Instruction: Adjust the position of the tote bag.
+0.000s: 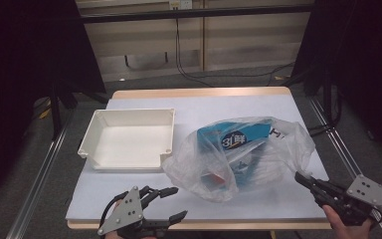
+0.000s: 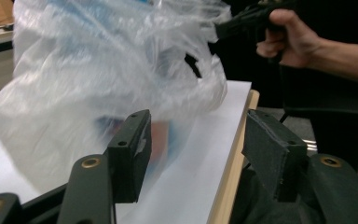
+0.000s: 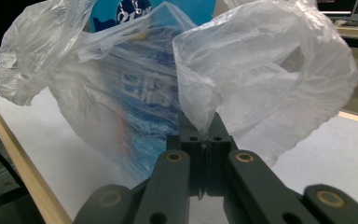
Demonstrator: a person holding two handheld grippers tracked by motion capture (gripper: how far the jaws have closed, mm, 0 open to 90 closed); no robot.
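Jaws of the right gripper (image 3: 204,140) are being clenched on a fold of the plastic bag (image 1: 238,159), which is lying mid-counter with a blue packet (image 1: 234,139) inside. Left gripper (image 1: 171,204) is being held released nearby. White tray (image 1: 124,162) is sitting empty, so unpacking is judged barely begun.

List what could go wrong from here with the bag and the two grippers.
1. The right gripper pinches just a thin fold of the plastic bag; a hard pull might tear it or let it slip free.
2. The blue carton lies loose inside, so lifting one side could tip it out towards the table edge.
3. The left gripper is open near the bag; closing blindly could catch film instead of the carton.
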